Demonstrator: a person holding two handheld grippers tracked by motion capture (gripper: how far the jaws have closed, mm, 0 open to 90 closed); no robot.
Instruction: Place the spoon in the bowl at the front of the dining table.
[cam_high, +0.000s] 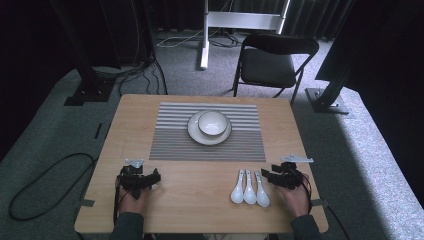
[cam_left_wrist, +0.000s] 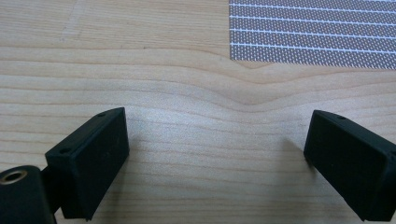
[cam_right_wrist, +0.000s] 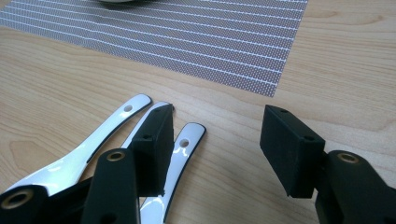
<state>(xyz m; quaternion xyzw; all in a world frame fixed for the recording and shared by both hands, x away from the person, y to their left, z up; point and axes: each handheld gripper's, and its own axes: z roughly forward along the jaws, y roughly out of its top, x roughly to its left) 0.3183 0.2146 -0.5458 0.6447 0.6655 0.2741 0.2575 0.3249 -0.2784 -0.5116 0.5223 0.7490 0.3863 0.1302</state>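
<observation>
Resting near the front left part of the wooden table (cam_high: 200, 200), the left tongs (cam_high: 150, 177) sit in the person's left hand (cam_high: 131, 200), their two black jaws spread wide apart with nothing between them; the left gripper view shows bare wood grain in the gap and a corner of the striped placemat (cam_left_wrist: 313, 32) at the upper right. Toward the middle of the table, on the far side, that grey striped placemat (cam_high: 207, 131) lies flat, and a white plate (cam_high: 194, 134) sits on its centre with a white bowl (cam_high: 213, 122) standing upright on the plate. Nearer the person and to the right of centre, three white spoons (cam_high: 249, 189) lie side by side on the bare wood, close together, bowls toward the person and handles pointing at the placemat's near edge. Just beside them on the right, the right tongs (cam_high: 268, 175) rest in the person's right hand (cam_high: 295, 197), also wide open and gripping nothing. In the right gripper view one jaw hangs over the spoon handles (cam_right_wrist: 135, 105), between the second and third, though whether it touches them I cannot tell, while the other jaw stands well apart over plain wood. Behind the table, to the right, a black folding chair (cam_high: 272, 62) stands on the grey carpet.
</observation>
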